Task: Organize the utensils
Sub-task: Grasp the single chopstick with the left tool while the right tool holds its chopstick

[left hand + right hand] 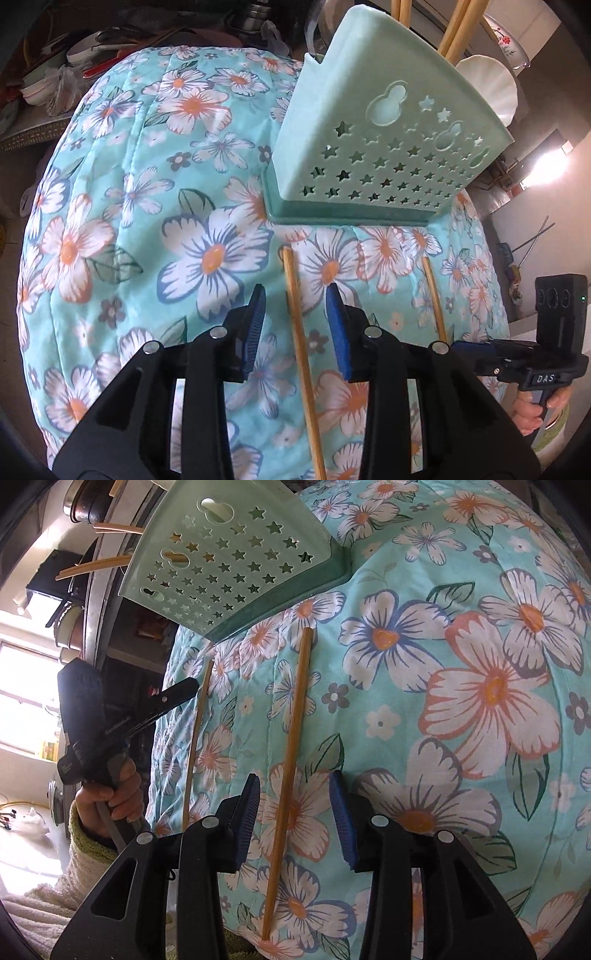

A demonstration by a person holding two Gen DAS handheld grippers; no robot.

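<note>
Left gripper [295, 314]: my jaws apart, a chopstick [300, 343] lying loose between them.
Right gripper [293, 801]: mine too, apart over a chopstick [288, 760].
Holder [373, 147]: at 12 o'clock.

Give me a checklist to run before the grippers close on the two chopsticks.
1. Left gripper open: ok.
2. Left chopstick lies between its fingers, pads clear of it: ok.
3. Right gripper open: ok.
4. Right chopstick lies between its fingers, pads clear of it: ok.
5. Chopsticks apart, not crossed, flat on the cloth: ok.
6. Holder upright, with other sticks already in it; free room inside: cannot tell.
</note>
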